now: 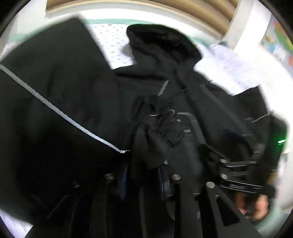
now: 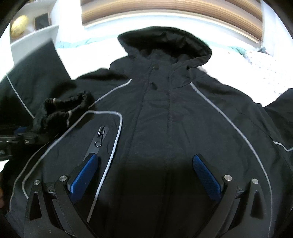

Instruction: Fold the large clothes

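A black hooded jacket (image 2: 164,119) is shown spread front-up on a bed (image 2: 265,67) with a pale patterned cover, its hood (image 2: 163,42) lying toward the wooden headboard (image 2: 164,12). The chest zipper pull (image 2: 99,136), on the side of the jacket's centre placket nearer the left gripper, serves as landmark. Just below it, the right gripper (image 2: 146,174) is held low over the jacket front with its blue-padded fingers (image 2: 84,175) spread wide apart and nothing between them; whether the pads touch the fabric cannot be told. This stance is judged to steady the body panel, or to stand ready, while the other hand works. Up and outward from the zipper pull, a sleeve (image 2: 36,78) with grey reflective piping is seen raised off the bed, its ribbed cuff (image 2: 62,108) bunched at the left gripper (image 2: 23,135). In the left wrist view the left gripper's fingers (image 1: 124,183) are closed on that cuff (image 1: 161,133), and the sleeve hangs slack from it, blurred. The cuff is judged to be chosen as the grasp point because it lets the whole sleeve be drawn across the chest in one fold. The fold appears at an early stage: the opposite sleeve (image 2: 278,113), far across the placket from the zipper pull, lies flat and outstretched.
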Demonstrator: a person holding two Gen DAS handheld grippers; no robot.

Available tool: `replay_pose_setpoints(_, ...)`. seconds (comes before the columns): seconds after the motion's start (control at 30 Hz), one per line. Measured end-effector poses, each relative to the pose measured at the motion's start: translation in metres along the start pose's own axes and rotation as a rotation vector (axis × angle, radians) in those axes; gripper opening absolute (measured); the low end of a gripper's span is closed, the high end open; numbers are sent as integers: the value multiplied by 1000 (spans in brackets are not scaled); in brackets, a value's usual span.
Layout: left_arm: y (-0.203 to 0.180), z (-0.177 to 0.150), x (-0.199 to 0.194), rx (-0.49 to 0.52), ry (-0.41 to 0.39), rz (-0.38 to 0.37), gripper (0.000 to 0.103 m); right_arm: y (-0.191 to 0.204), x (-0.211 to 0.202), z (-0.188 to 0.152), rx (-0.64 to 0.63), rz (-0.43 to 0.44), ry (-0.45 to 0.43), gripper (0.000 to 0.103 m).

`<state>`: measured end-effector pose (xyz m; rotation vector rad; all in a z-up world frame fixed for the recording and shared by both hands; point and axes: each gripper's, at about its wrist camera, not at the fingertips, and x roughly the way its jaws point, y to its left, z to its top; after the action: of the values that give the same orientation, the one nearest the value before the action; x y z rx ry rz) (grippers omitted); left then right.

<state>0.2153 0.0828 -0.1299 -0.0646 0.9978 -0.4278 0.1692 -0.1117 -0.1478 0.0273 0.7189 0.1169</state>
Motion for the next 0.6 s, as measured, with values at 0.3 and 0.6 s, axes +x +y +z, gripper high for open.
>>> replay_pose_setpoints(0.3, -3, -10, -96, -43, -197, -125, 62, 15, -56, 37, 167, 430, 12, 103)
replay_pose_setpoints(0.6, 40, -23, -98, -184, -215, -124, 62, 9, -29, 30, 400, 523, 191, 103)
